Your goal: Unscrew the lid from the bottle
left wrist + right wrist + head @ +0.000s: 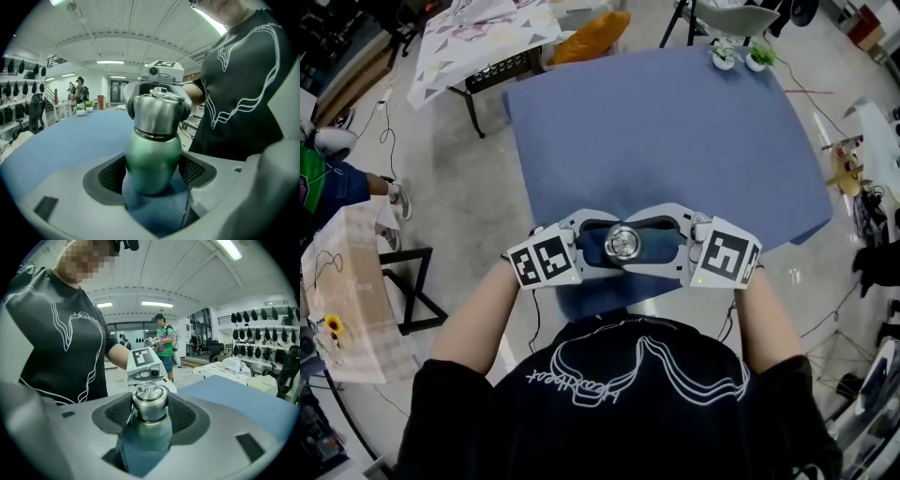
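A green metal bottle (152, 161) with a silver lid (157, 115) stands upright over the near edge of the blue-clothed table (675, 131). In the head view only the lid's (622, 244) top shows, between both grippers. My left gripper (152, 171) is shut on the green body, its mesh pads pressing on both sides. My right gripper (149, 409) is shut on the lid (149, 401), above the green body (151, 430). The left gripper (598, 249) comes in from the left and the right gripper (649, 242) from the right.
Two small potted plants (736, 54) stand at the table's far edge. An orange cushion (591, 36) and a table with a patterned cloth (478, 28) lie beyond. A black frame stand (408, 286) is to the left. A person in green (164, 345) stands in the background.
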`<state>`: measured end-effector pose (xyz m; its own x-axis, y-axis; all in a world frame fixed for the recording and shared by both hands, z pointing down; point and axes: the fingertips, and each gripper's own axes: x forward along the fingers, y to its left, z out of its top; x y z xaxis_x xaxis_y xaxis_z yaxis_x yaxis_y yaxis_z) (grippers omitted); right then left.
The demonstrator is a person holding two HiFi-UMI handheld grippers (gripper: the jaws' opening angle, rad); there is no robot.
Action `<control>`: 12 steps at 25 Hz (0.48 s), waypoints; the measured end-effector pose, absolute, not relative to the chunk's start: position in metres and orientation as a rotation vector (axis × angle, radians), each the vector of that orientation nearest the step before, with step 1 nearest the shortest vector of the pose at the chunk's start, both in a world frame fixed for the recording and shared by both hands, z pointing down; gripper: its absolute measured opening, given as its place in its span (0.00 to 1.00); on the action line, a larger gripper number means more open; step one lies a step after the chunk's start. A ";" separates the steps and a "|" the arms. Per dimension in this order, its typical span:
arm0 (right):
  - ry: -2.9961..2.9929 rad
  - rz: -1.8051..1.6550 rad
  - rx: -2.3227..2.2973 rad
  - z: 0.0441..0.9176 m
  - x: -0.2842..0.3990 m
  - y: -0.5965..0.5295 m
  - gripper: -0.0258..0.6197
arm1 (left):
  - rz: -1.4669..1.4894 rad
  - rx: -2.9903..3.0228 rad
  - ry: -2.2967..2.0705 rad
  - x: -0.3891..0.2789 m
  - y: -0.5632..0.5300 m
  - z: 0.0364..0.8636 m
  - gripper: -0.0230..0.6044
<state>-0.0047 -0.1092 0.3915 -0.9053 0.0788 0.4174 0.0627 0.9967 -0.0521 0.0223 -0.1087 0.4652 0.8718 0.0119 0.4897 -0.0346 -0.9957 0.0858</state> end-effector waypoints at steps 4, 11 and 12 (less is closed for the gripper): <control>-2.708 0.063 -0.119 0.391 -0.004 -0.110 0.42 | 0.782 2.953 0.028 0.023 -0.109 0.465 0.60; -2.708 0.063 -0.066 0.392 -0.003 -0.108 0.43 | 0.763 2.952 -0.028 0.024 -0.108 0.464 0.60; -2.707 0.063 -0.047 0.392 -0.003 -0.108 0.44 | 0.759 2.948 -0.048 0.024 -0.109 0.464 0.60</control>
<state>-0.0028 -0.1077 0.3919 -0.9068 0.0428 0.4193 0.0232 0.9984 -0.0517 0.0240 -0.1086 0.4636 0.8755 -0.0064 0.4832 -0.0545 -0.9948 0.0856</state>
